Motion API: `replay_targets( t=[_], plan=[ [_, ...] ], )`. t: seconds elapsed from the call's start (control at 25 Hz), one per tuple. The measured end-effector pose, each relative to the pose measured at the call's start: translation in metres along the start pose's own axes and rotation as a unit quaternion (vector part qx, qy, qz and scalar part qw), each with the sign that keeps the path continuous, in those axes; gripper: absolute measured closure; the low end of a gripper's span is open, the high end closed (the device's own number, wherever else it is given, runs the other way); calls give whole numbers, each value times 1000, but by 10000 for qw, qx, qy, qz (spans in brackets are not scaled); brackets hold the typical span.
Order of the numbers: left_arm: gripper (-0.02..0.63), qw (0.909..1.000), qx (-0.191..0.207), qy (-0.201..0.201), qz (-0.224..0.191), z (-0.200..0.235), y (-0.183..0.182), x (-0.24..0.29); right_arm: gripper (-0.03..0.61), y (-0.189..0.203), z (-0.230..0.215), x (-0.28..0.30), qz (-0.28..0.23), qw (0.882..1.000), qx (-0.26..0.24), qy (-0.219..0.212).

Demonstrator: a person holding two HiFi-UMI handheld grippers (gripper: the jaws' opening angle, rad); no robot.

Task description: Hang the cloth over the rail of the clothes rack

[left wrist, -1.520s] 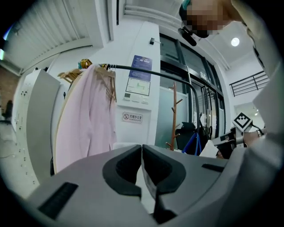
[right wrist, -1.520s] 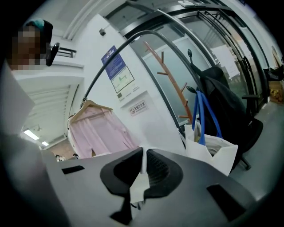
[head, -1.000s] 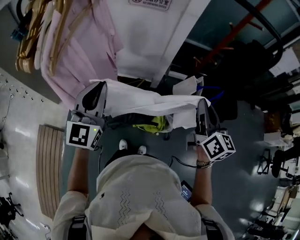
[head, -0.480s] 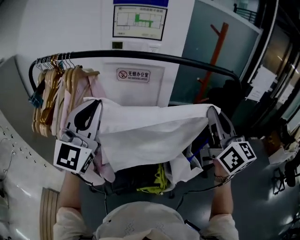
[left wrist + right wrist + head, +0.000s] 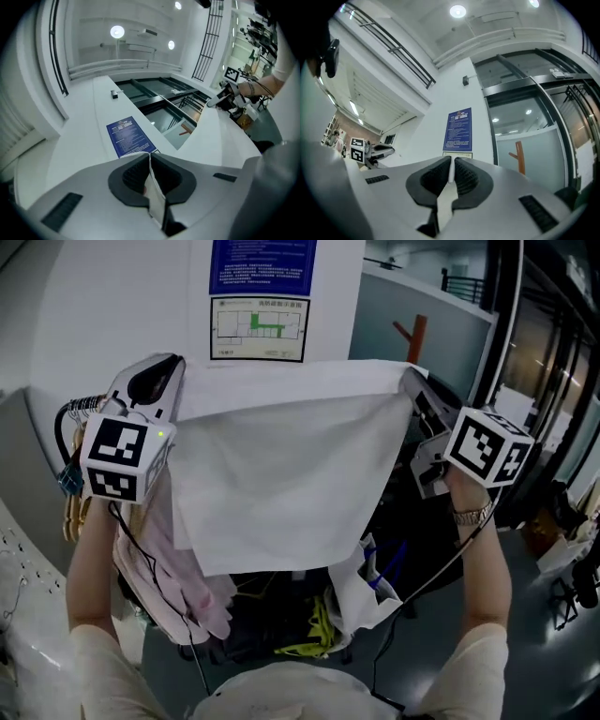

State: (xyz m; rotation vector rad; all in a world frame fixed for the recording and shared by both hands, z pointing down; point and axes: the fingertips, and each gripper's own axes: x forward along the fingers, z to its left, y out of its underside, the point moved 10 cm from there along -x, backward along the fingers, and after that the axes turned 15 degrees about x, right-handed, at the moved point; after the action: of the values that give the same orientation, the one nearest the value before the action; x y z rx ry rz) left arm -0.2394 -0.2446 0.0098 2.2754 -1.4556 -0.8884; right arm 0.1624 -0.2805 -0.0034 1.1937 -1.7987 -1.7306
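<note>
The left claw [image 5: 161,371] and right claw [image 5: 413,386] each clamp a top corner of the white cloth [image 5: 281,484] stretched between them; a taut, level edge should carry over the rail [image 5: 59,432], mostly hidden beyond.

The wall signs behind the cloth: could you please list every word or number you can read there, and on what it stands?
Blue poster on the white wall: white print, too small to read.
Framed plan below it: green and white diagram, captions too blurred to read.
Cloth: no print visible.
Nothing is legible in any view.
</note>
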Motion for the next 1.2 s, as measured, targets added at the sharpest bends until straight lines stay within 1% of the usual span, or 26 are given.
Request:
replay_targets(
  t=[0.08, 0.16, 0.32, 0.52, 0.6, 0.72, 0.76, 0.8, 0.92, 0.96, 1.04, 1.08, 1.2],
  plan=[
    [595, 9996, 274, -40, 41, 14, -7, 20, 555, -18, -3, 17, -77, 9999, -104, 29],
    [595, 9984, 547, -131, 91, 25, -11, 40, 555, -32, -4, 32, -226, 9990, -367, 95],
    [595, 9907, 1279, -264, 378, 35, -12, 78, 554, -50, -7, 63, -408, 9954, -842, 227],
    [595, 9821, 1710, -324, 715, 39, 5, 126, 555, -62, -19, 107, -376, 9917, -1185, 337],
    [595, 9756, 1994, -311, 869, 34, 17, 143, 555, -57, -27, 126, -135, 9891, -1425, 353],
    [595, 9589, 2627, -234, 1048, 21, 34, 161, 554, -37, -47, 146, 578, 9809, -1837, 262],
    [595, 9546, 2769, -186, 1082, 18, 38, 165, 554, -31, -53, 150, 793, 9781, -1914, 193],
    [595, 9521, 2842, -108, 1126, 15, 42, 168, 554, -27, -58, 153, 959, 9763, -1937, 106],
    [594, 9485, 2871, 207, 1323, 11, 53, 176, 554, -18, -69, 159, 1310, 9741, -1831, -217],
    [594, 9455, 2920, 297, 1408, 7, 57, 178, 552, -16, -71, 160, 1402, 9732, -1795, -317],
    [595, 9396, 3019, 408, 1558, 0, 60, 181, 549, -15, -75, 160, 1476, 9712, -1825, -416],
    [594, 9382, 3026, 462, 1614, -1, 61, 183, 545, -15, -76, 160, 1499, 9696, -1884, -434],
    [594, 9390, 2925, 661, 1686, -3, 64, 187, 522, -14, -82, 160, 1675, 9647, -1962, -518]
  ],
)
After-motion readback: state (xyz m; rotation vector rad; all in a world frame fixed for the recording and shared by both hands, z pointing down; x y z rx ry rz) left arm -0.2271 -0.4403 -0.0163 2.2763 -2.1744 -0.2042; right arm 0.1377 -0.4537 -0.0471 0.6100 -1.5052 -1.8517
